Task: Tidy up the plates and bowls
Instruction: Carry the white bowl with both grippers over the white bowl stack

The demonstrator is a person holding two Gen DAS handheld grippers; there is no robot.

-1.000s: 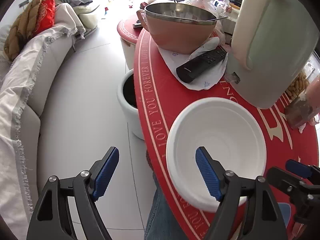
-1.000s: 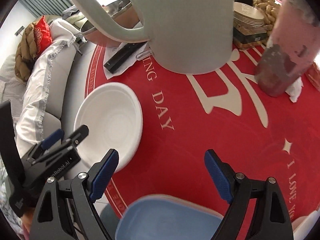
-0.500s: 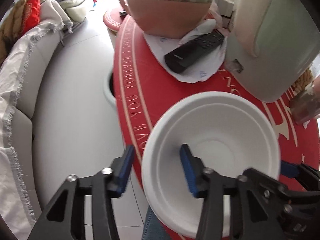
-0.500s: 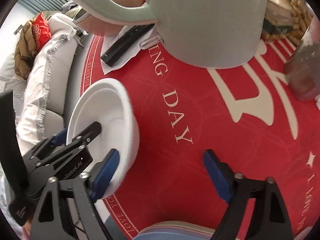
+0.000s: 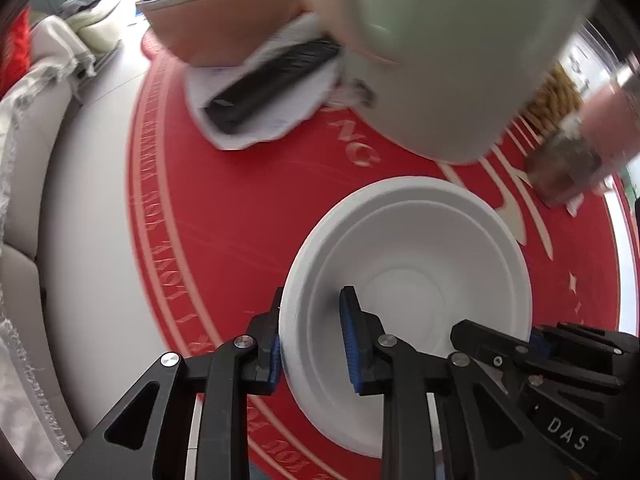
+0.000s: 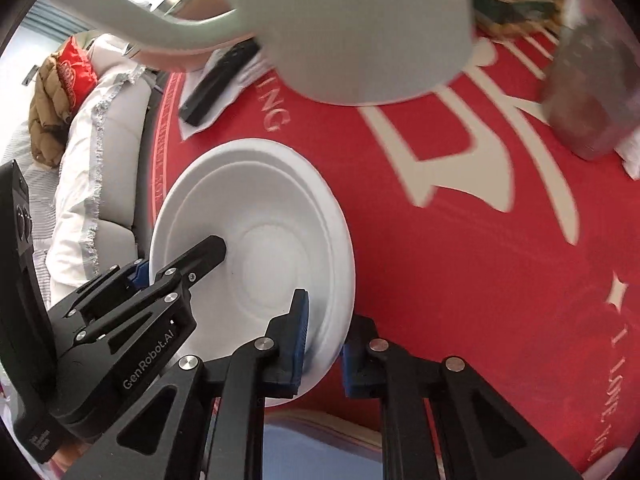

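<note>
A white disposable bowl (image 5: 412, 272) is over the round red table (image 5: 240, 216), tilted toward me. My left gripper (image 5: 314, 340) is shut on the bowl's left rim, one blue pad inside and one outside. My right gripper (image 6: 322, 344) is shut on the bowl's (image 6: 256, 216) near right rim the same way. Each gripper shows in the other's view: the right one at the lower right of the left wrist view (image 5: 532, 356), the left one at the lower left of the right wrist view (image 6: 136, 276).
A large pale green jug (image 5: 448, 52) stands behind the bowl. A black remote (image 5: 272, 80) lies on white paper beside a copper-coloured metal bowl (image 5: 224, 20). A pink jar (image 6: 592, 92) stands at the right. A blue plate (image 6: 320, 456) sits at the near edge. A sofa (image 5: 24, 160) is at the left.
Both grippers have closed on the bowl's rim, left then right. The bowl has shifted inward over the table, away from its edge. The views are blurred by motion.
</note>
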